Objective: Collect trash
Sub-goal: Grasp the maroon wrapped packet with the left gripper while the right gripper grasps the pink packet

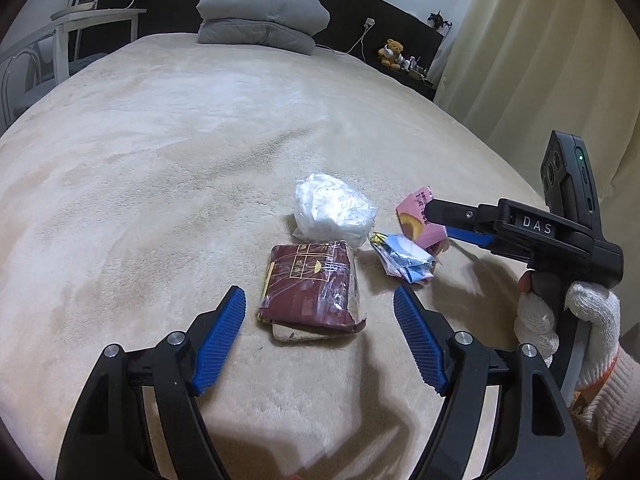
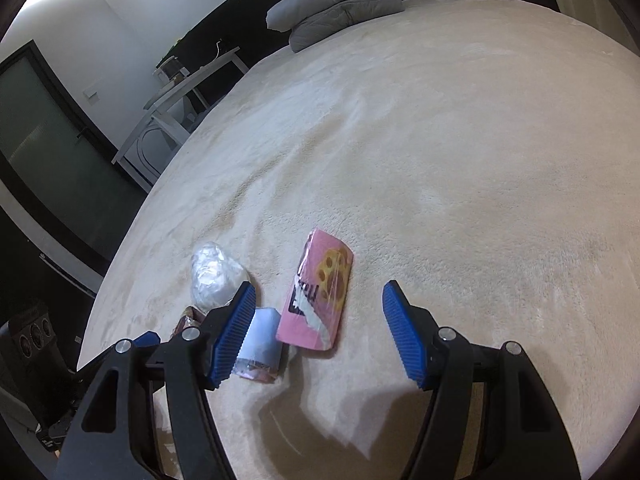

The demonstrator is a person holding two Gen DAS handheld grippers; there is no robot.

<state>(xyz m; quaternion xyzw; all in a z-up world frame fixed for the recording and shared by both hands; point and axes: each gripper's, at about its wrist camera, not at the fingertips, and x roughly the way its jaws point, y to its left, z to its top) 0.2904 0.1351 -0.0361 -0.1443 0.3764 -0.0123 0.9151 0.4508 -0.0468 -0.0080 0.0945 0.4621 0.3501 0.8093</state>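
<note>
A wide bed (image 1: 168,168) fills most of the room, covered in a cream plush blanket (image 2: 460,168) with faint brushed streaks across its pile. At its far end sit 2 grey pillows (image 1: 260,20), stacked one on the other against a dark headboard (image 1: 168,0). A white charging cable (image 1: 356,44) trails from the headboard onto the blanket beside them. A small teddy bear (image 1: 391,53) sits on a dark shelf in the corner, near pale curtains (image 1: 532,56). On the other side of the bed stands a white side table (image 2: 176,116), and beyond it a frosted-glass door (image 2: 36,128) in a dark frame.
</note>
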